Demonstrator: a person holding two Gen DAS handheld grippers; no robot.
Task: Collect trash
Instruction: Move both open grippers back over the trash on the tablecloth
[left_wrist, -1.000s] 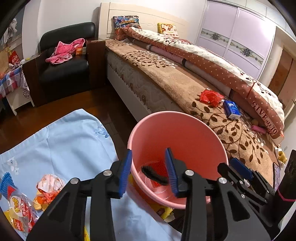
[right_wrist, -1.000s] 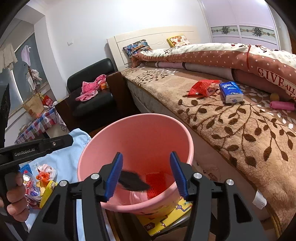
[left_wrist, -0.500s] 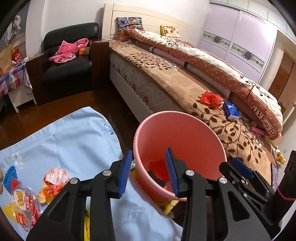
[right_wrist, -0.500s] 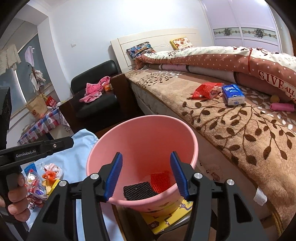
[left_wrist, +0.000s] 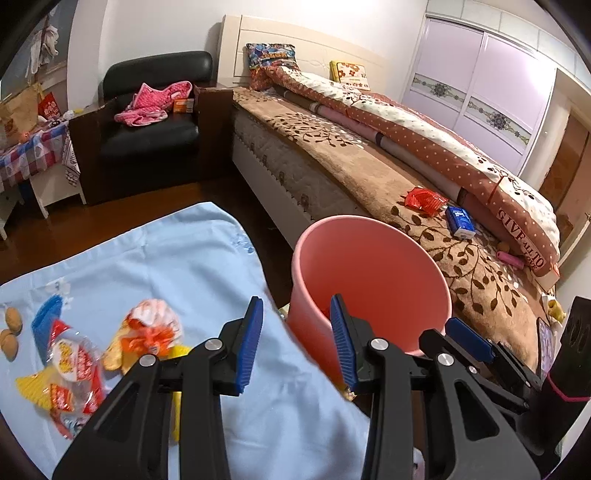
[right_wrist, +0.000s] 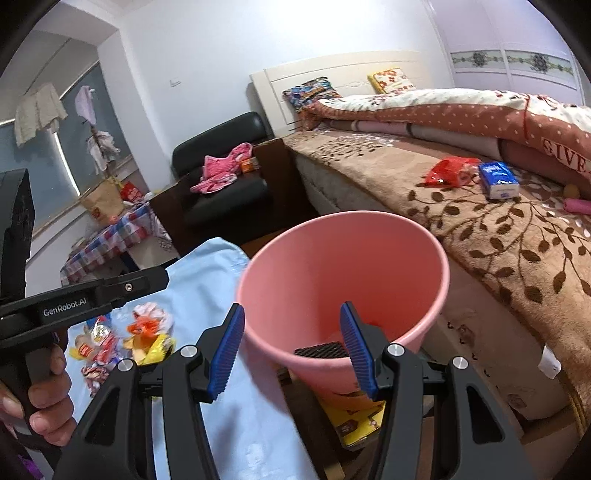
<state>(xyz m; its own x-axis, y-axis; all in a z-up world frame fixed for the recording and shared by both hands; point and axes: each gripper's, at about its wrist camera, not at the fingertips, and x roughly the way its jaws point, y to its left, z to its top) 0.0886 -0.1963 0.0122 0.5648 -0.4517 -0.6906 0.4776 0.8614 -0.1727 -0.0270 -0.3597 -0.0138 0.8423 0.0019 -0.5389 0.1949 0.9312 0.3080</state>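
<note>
The bed (left_wrist: 332, 177) fills the right side of both views, its brown leaf-print cover running to the near edge, with a rolled quilt (left_wrist: 424, 129) along the far side whose hem reads "GIVE ALL TO". Between the bed's white base and the black armchair (left_wrist: 147, 122) lies a strip of bare dark floor (left_wrist: 122, 218), the only open lane. A pale blue cloth covers the table (left_wrist: 177, 266), and its right edge runs just beside the pink bucket (right_wrist: 343, 273), which stands between table and bed.

In the bucket, a dark ribbed piece (right_wrist: 321, 349) shows at the bottom in the right wrist view. On the cloth sits a loose heap of snack wrappers (left_wrist: 74, 362), red, orange and yellow, their print too blurred to read; two walnuts (left_wrist: 11, 328) lie at the cloth's left edge. A red packet (right_wrist: 448, 170) and a blue tissue pack (right_wrist: 496, 179) lie side by side on the bed.

The left gripper (left_wrist: 297, 341) has its blue pads apart with nothing between them, over the gap between cloth and bucket rim. The right gripper (right_wrist: 291, 349) is likewise spread and empty, straddling the bucket's near rim. The left tool's body reads "GenRobot.AI", a hand (right_wrist: 40, 395) around its handle.

Since a second ago both views have drawn back from the bucket: more cloth and wrappers show, and the left view no longer sees the bucket's bottom.
</note>
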